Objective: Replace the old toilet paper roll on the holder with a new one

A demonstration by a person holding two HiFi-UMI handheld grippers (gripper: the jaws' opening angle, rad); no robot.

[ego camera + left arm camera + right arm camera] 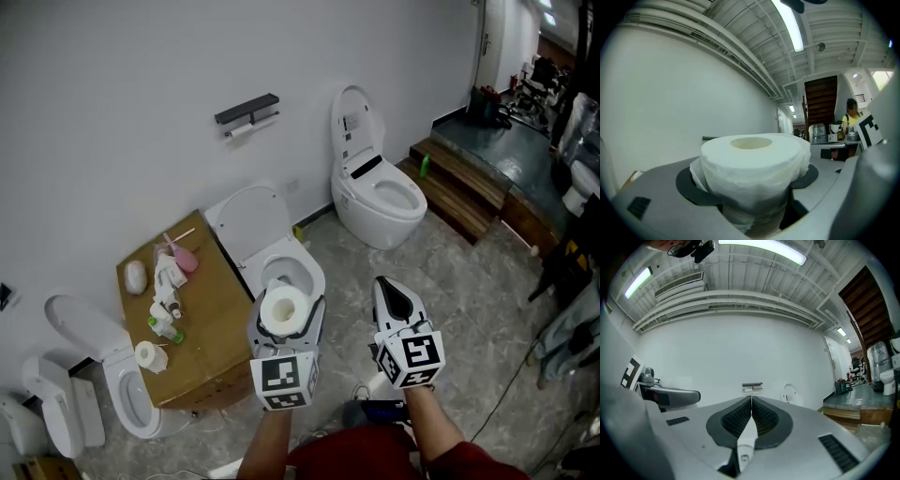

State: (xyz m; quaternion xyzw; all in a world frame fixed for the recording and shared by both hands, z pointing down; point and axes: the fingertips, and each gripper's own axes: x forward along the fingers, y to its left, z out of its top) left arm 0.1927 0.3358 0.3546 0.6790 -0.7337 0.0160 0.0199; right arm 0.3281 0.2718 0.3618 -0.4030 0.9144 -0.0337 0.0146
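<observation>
Clamped around the new toilet paper roll [752,164], core upright, the left gripper [287,305] was held wide; the right gripper [386,289] was shut and empty. Light, soft and crushable handling was expected, so a gentle grip across the sides was favoured. At twelve o'clock, well apart, the holder [247,111] was mounted on the wall, with an open toilet [281,262] in between and a cluttered table [211,319] at nine o'clock.
</observation>
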